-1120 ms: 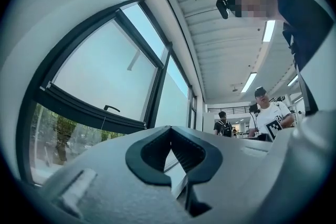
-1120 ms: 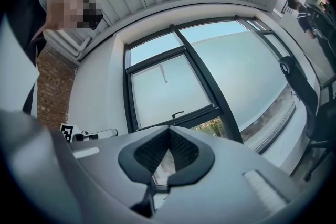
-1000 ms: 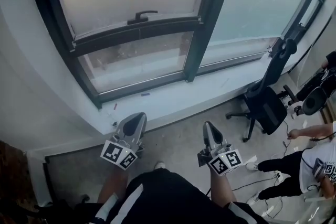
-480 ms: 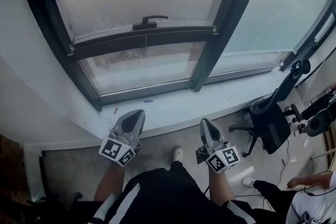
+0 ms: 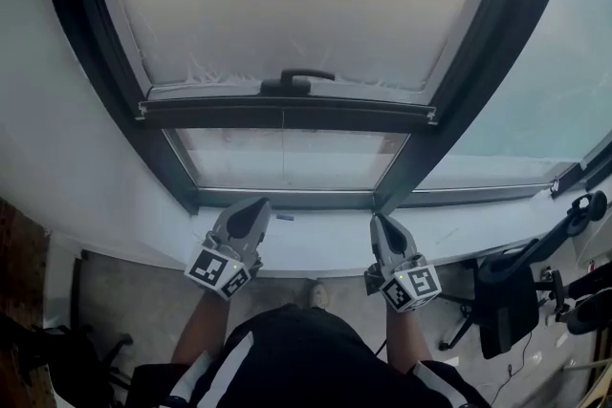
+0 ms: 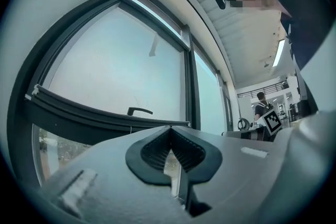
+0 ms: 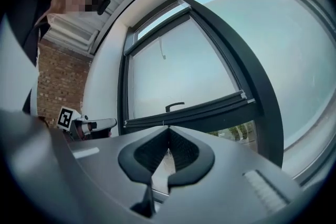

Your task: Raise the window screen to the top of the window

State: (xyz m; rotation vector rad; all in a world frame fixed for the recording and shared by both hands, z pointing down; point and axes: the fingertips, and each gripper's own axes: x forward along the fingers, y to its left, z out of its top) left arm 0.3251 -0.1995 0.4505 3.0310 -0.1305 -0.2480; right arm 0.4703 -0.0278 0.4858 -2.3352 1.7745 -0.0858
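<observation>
Now, window screen (image 5: 306, 5): a pale translucent panel fills the upper part of the dark window frame (image 5: 110, 72). Its lower edge sits partway down the opening, at 12 o'clock from both grippers.
Bottom rail (image 5: 287, 115): a dark bar along the screen's lower edge, spanning from the frame's left side to the dark post (image 5: 478, 81) on the right.
Handle (image 5: 298, 77): dark, sitting on top of the rail near its middle, at 12 o'clock from the gap between the grippers; neither gripper touches it.
Clear glass (image 5: 287, 158): a strip below the rail, reaching down to the frame's lower edge.
Sill (image 5: 325, 239): a white ledge at the foot of the frame; both gripper tips show against it in the head view.
Left gripper (image 5: 254, 205): jaws pressed together, empty, well apart from the rail and handle.
Right gripper (image 5: 379, 219): jaws pressed together, empty, at 3 o'clock from the left one, with a gap between them.
Open room: free space lies between the tips and the rail; white wall (image 5: 57, 167) is at 9 o'clock and the post at 1 o'clock.
Office chair (image 5: 505, 296): at 4 o'clock on the floor, well apart from the right gripper.
</observation>
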